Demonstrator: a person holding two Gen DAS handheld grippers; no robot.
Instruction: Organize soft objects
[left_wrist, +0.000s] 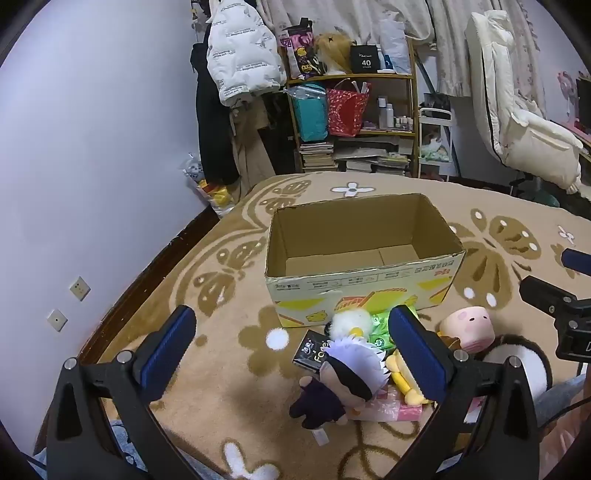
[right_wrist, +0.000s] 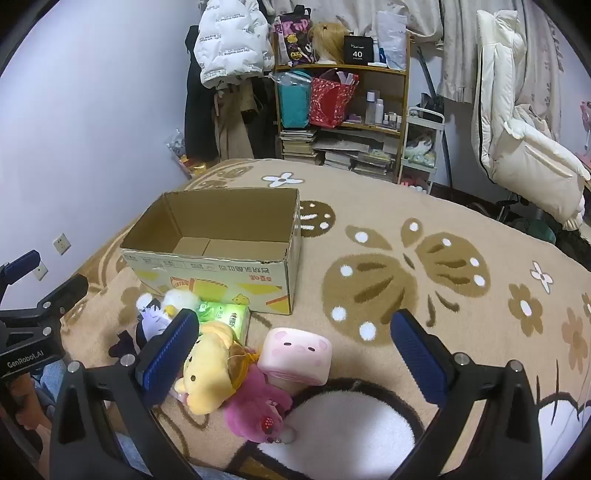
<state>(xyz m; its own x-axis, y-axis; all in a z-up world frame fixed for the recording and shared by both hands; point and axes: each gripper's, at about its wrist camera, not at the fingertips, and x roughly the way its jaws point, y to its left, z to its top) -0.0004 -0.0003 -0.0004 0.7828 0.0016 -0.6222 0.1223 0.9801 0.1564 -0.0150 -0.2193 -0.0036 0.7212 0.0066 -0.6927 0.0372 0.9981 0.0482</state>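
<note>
An open, empty cardboard box (left_wrist: 364, 288) (right_wrist: 210, 273) stands on the carpet. Soft toys lie piled in front of it: a white-haired blindfolded doll (left_wrist: 343, 376) (right_wrist: 147, 321), a yellow plush (right_wrist: 208, 369) (left_wrist: 400, 376), a pink-purple plush (right_wrist: 258, 406), a pink pig cushion (right_wrist: 295, 358) (left_wrist: 469, 328), a white fluffy toy (left_wrist: 349, 321) (right_wrist: 179, 299), and green tissue packs (right_wrist: 225, 314) (left_wrist: 380, 328). My left gripper (left_wrist: 291, 332) is open above the doll. My right gripper (right_wrist: 293, 339) is open above the pig cushion and plushes.
A patterned beige carpet (right_wrist: 406, 258) covers the floor. A black-rimmed white fluffy item (right_wrist: 347, 432) lies near the right gripper. A cluttered shelf (left_wrist: 351, 110), hanging coats (left_wrist: 236, 74) and a white chair (right_wrist: 524, 140) stand at the back. The wall (left_wrist: 92, 147) is on the left.
</note>
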